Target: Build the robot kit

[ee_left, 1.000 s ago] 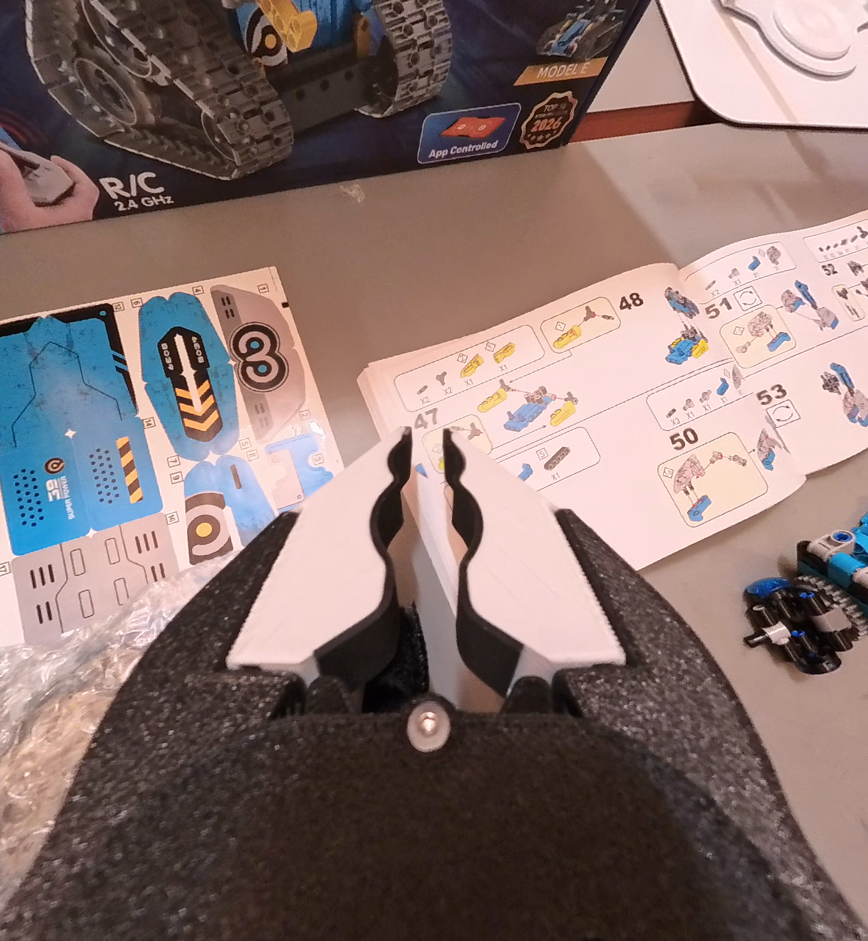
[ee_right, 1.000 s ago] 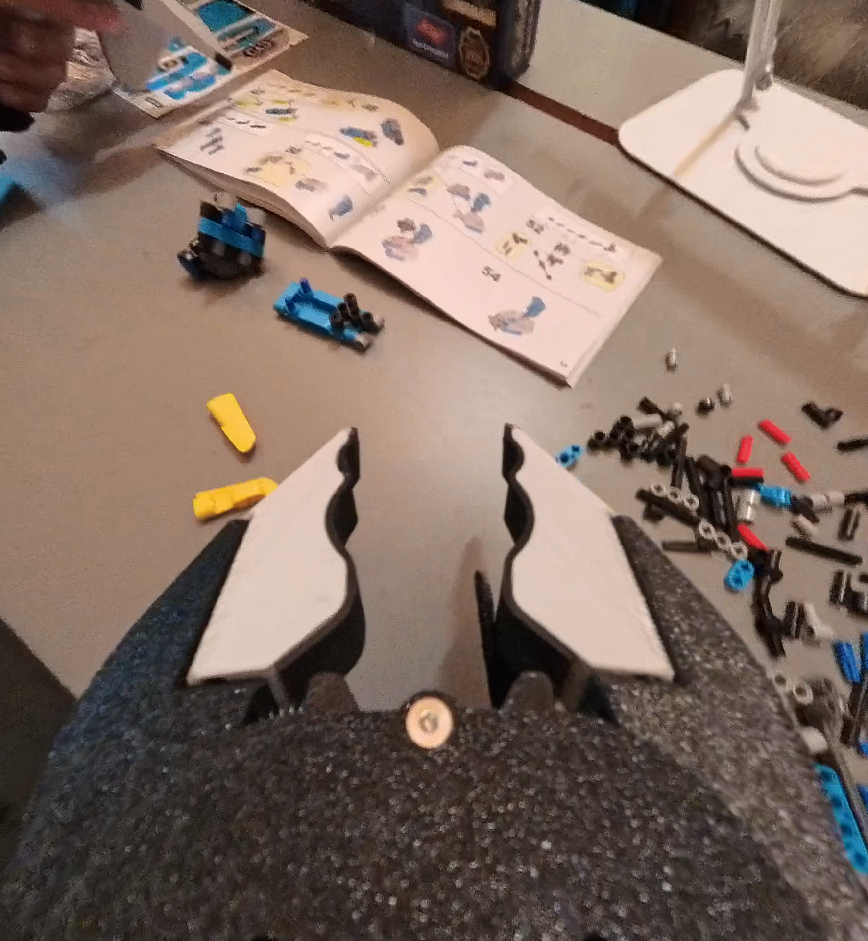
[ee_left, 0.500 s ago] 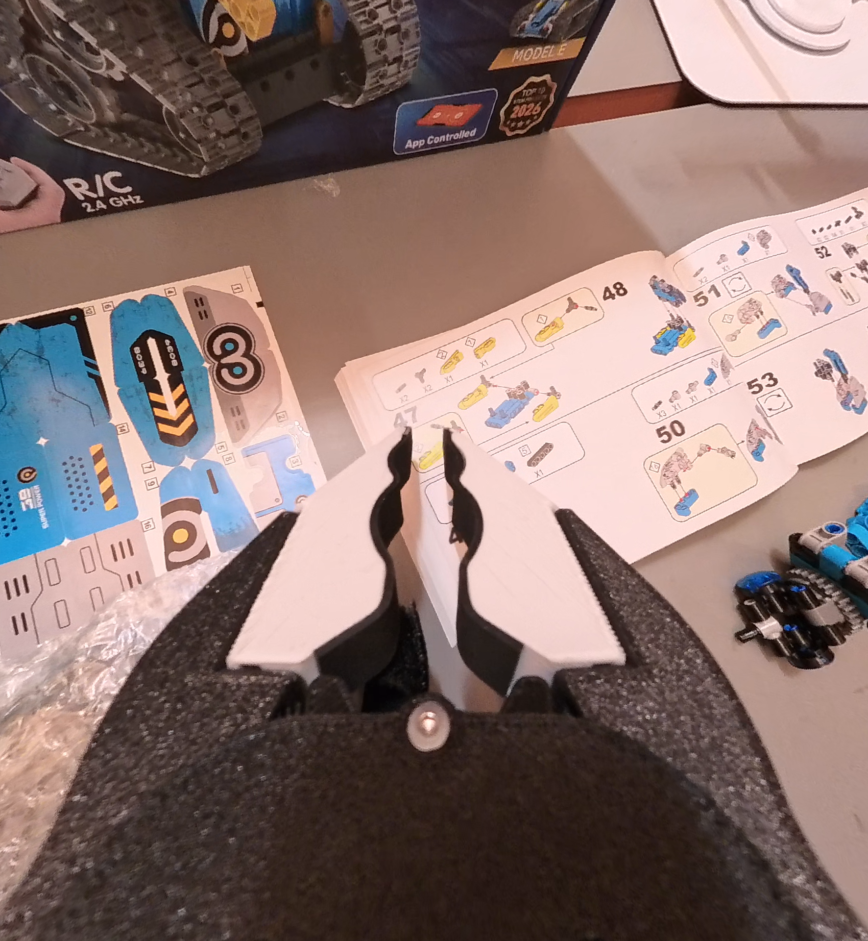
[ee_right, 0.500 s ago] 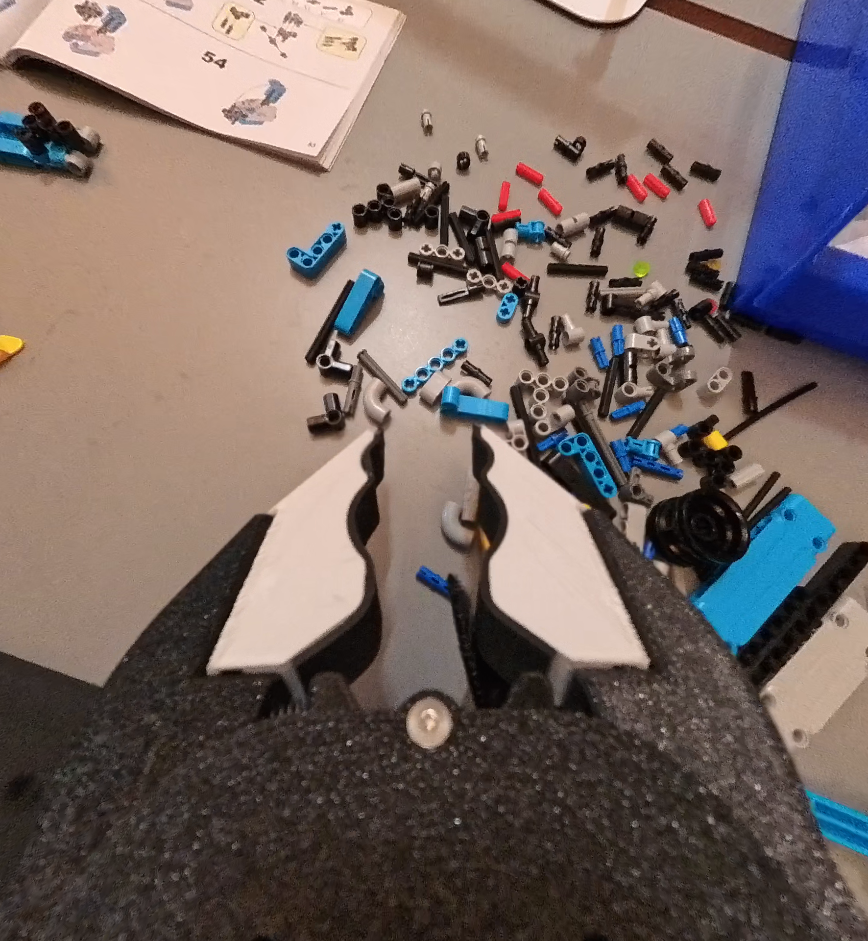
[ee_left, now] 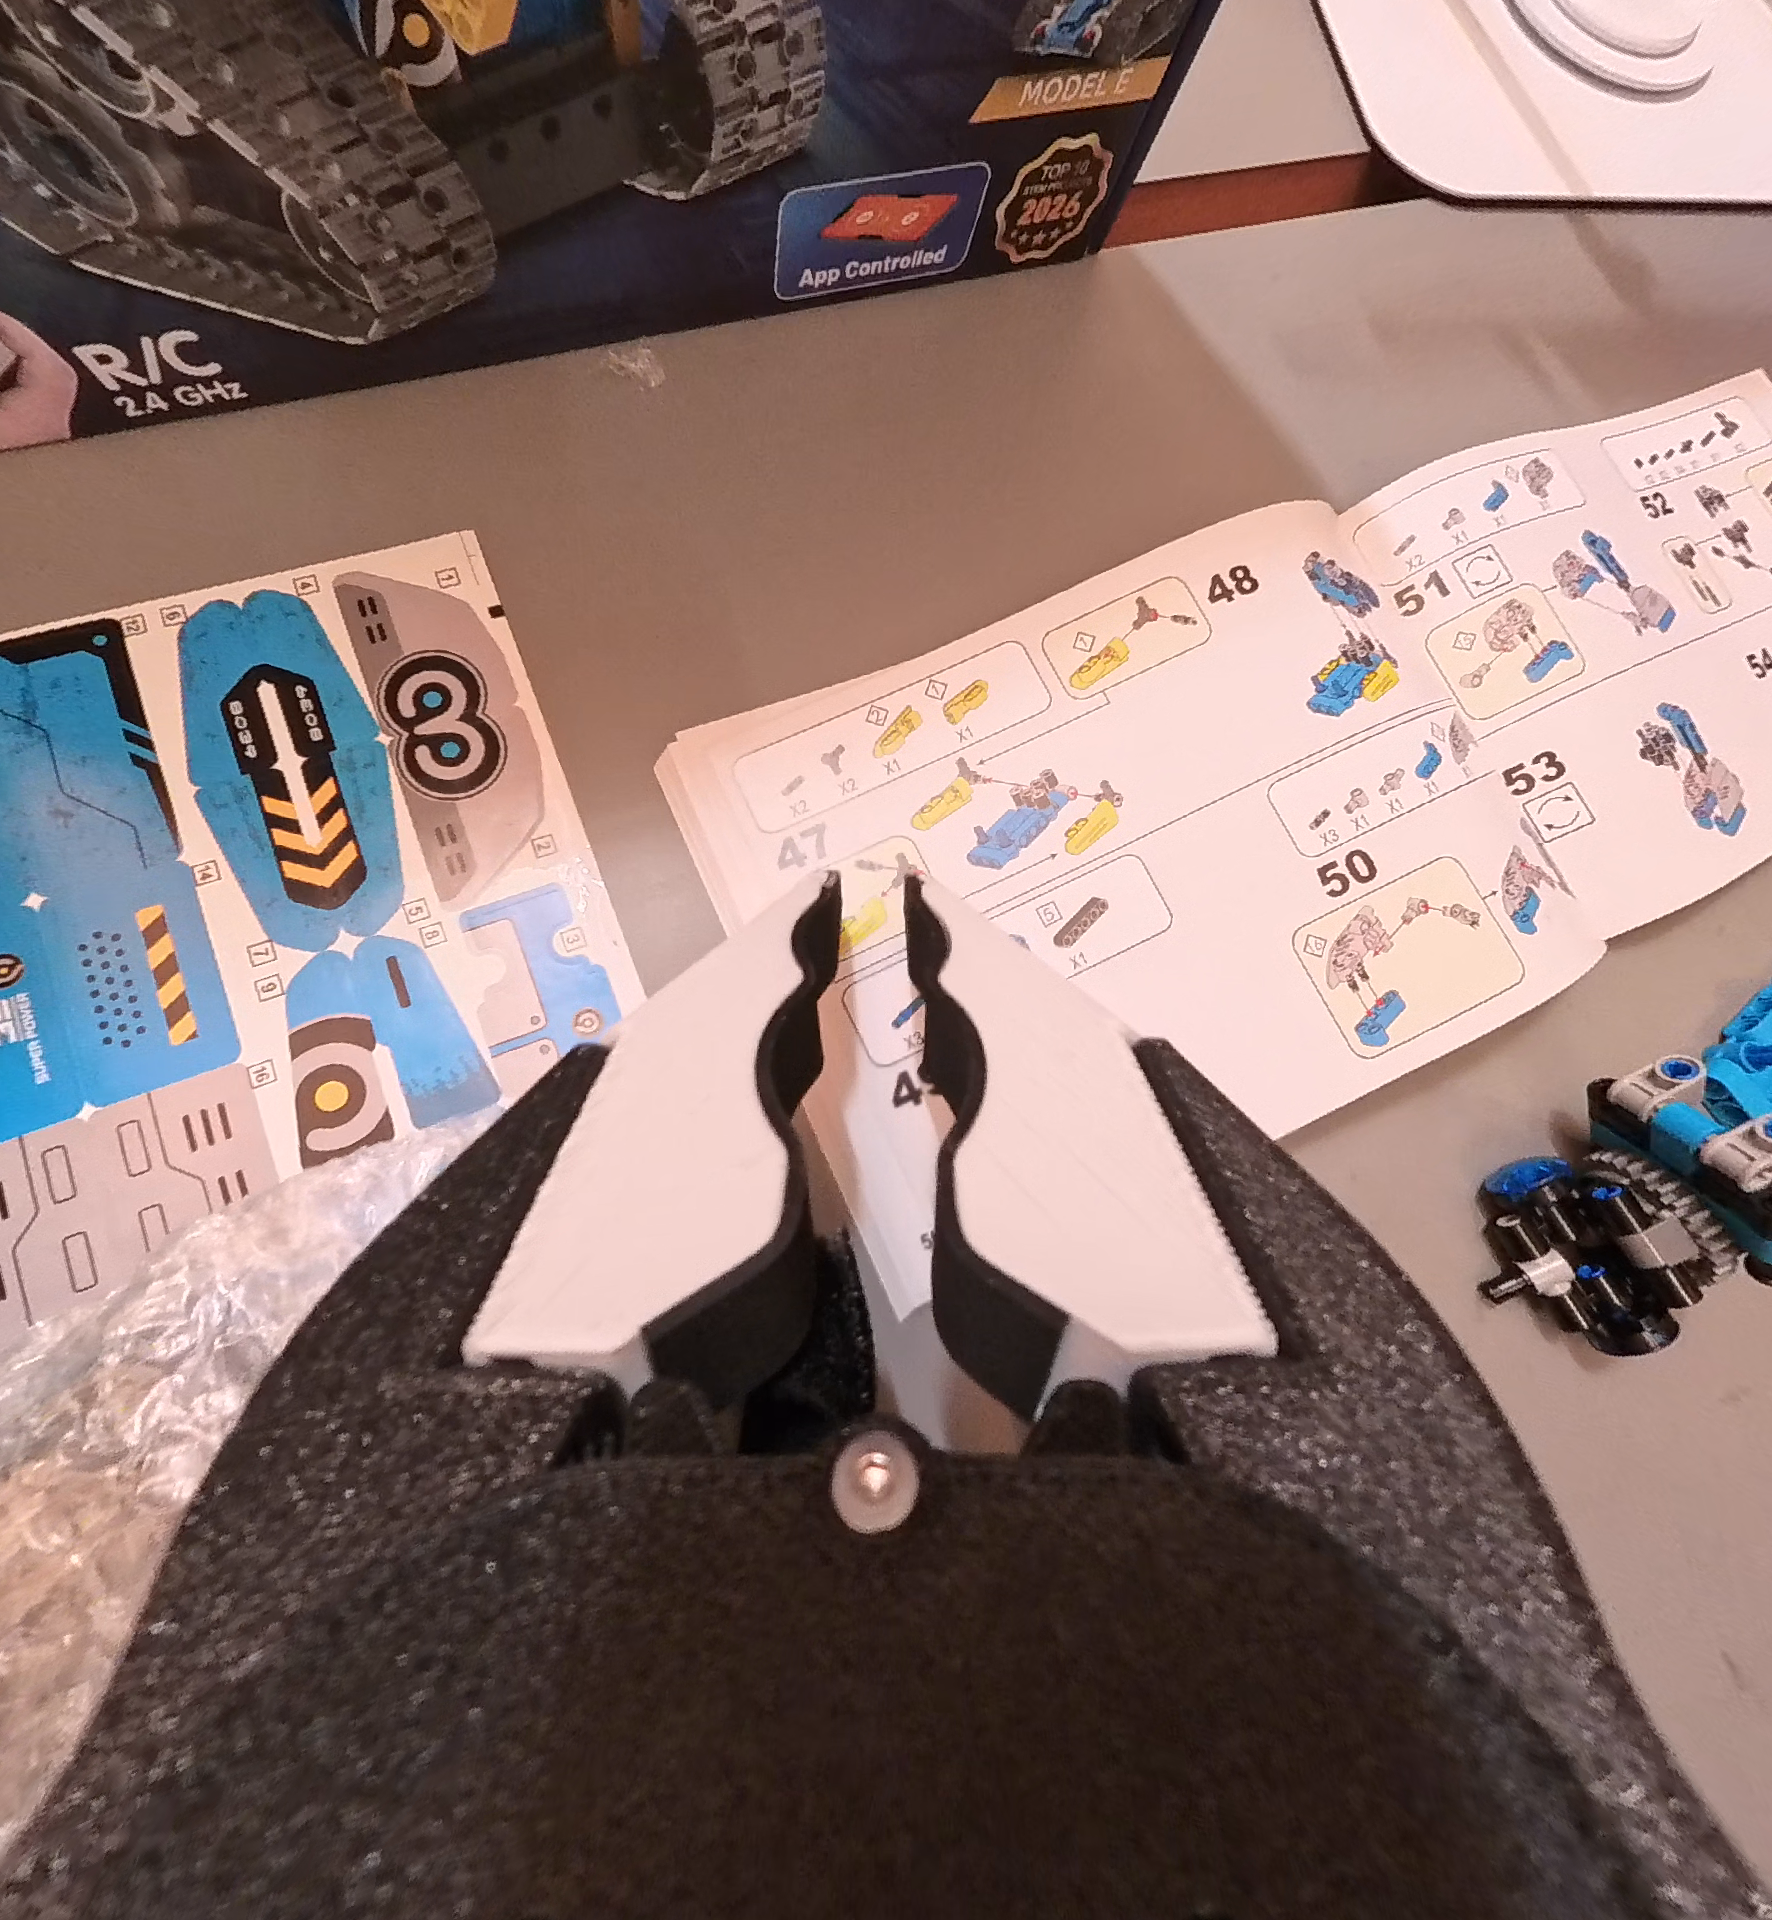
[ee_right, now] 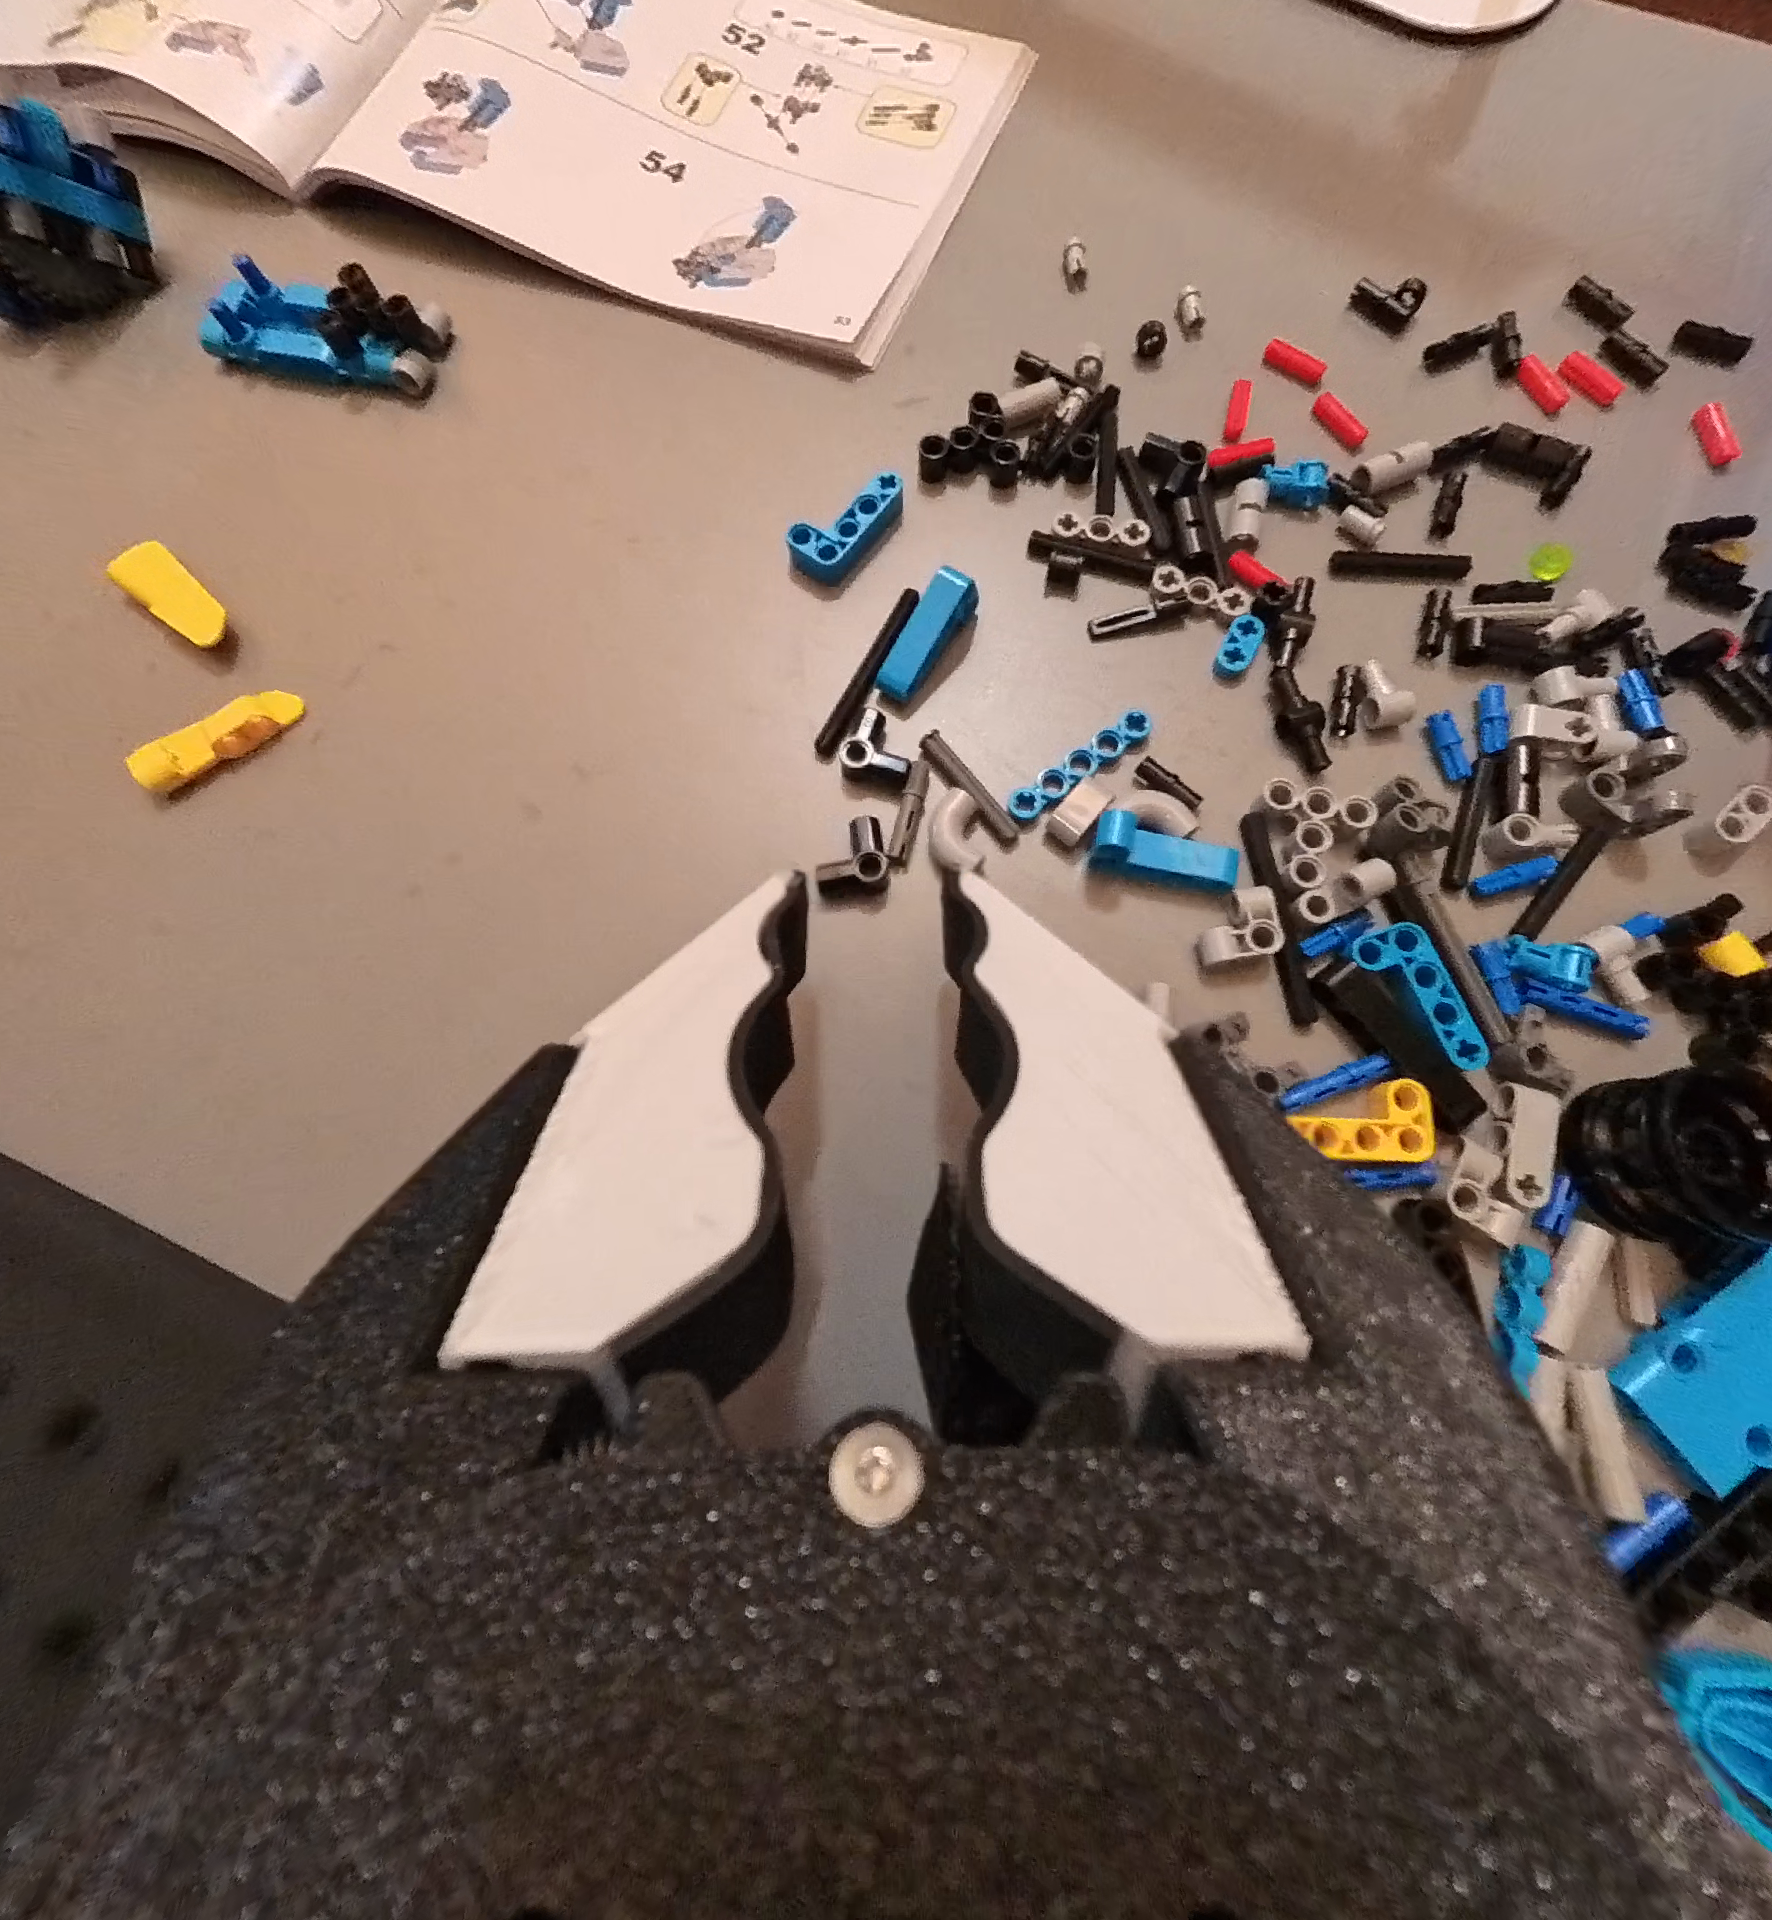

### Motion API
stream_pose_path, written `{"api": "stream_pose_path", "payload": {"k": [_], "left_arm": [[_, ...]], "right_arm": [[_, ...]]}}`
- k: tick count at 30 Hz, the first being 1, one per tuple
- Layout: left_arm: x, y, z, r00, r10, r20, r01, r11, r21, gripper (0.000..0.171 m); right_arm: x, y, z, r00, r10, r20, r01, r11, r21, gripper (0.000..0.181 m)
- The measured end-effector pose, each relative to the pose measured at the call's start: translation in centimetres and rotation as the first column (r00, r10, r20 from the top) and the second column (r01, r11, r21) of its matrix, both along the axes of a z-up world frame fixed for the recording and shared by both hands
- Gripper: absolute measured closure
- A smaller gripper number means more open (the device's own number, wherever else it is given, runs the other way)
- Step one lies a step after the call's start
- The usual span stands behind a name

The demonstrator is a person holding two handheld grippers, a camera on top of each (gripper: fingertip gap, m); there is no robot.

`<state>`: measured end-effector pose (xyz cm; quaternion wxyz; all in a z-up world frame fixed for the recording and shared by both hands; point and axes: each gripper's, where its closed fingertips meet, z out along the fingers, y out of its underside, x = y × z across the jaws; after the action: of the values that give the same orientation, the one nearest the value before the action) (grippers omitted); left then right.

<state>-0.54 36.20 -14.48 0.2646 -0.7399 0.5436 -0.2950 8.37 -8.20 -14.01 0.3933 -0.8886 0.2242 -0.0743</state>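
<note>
My left gripper (ee_left: 866, 883) hovers over the left page of an open instruction booklet (ee_left: 1225, 779). Its jaws are nearly together with a thin gap and hold nothing. My right gripper (ee_right: 874, 883) is partly open and empty, low over the grey table at the near-left edge of a pile of small black, grey, blue and red building parts (ee_right: 1381, 675). A small black connector (ee_right: 856, 857) and a grey curved piece (ee_right: 955, 831) lie just beyond its tips. The booklet also shows in the right wrist view (ee_right: 653, 156).
A sticker sheet (ee_left: 186, 883), crumpled plastic bag (ee_left: 51, 1455) and dark toy box (ee_left: 446, 156) lie left. A blue-black sub-assembly (ee_left: 1671, 1184) sits right of the booklet. Two yellow pieces (ee_right: 170, 594) (ee_right: 212, 740), a flat blue assembly (ee_right: 321, 322) and a black wheel (ee_right: 1692, 1164) are nearby. The table edge (ee_right: 186, 1247) is near left. Measured from the fingertips, the black wheel (ee_right: 1692, 1164) is 15 cm or so from the right gripper and 60 cm from the left.
My right gripper swung right from the booklet to the parts pile and narrowed its jaws. My left gripper stayed nearly shut and crept slightly forward over the booklet.
</note>
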Motion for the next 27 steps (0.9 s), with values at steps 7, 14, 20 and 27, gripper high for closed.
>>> {"api": "stream_pose_path", "payload": {"k": [7,14,20,27], "left_arm": [[-0.4,0.2,0.1,1.0,0.009,0.005,-0.009,1.0,-0.001,0.16],[-0.7,0.4,0.3,1.0,0.015,0.01,-0.015,1.0,0.003,0.16],[-0.5,0.0,-0.3,1.0,0.004,0.001,-0.004,1.0,-0.002,0.16],[-0.5,0.2,-0.5,1.0,0.016,0.011,-0.016,1.0,-0.014,0.16]], "right_arm": [[-0.2,0.6,0.7,0.998,-0.049,-0.034,0.051,0.995,0.084,0.152],[0.0,0.5,0.8,0.996,-0.089,0.019,0.088,0.992,0.088,0.152],[0.3,0.6,0.1,0.995,-0.09,-0.053,0.094,0.991,0.09,0.159],[0.5,0.9,0.5,0.997,-0.063,-0.038,0.067,0.992,0.105,0.159]]}}
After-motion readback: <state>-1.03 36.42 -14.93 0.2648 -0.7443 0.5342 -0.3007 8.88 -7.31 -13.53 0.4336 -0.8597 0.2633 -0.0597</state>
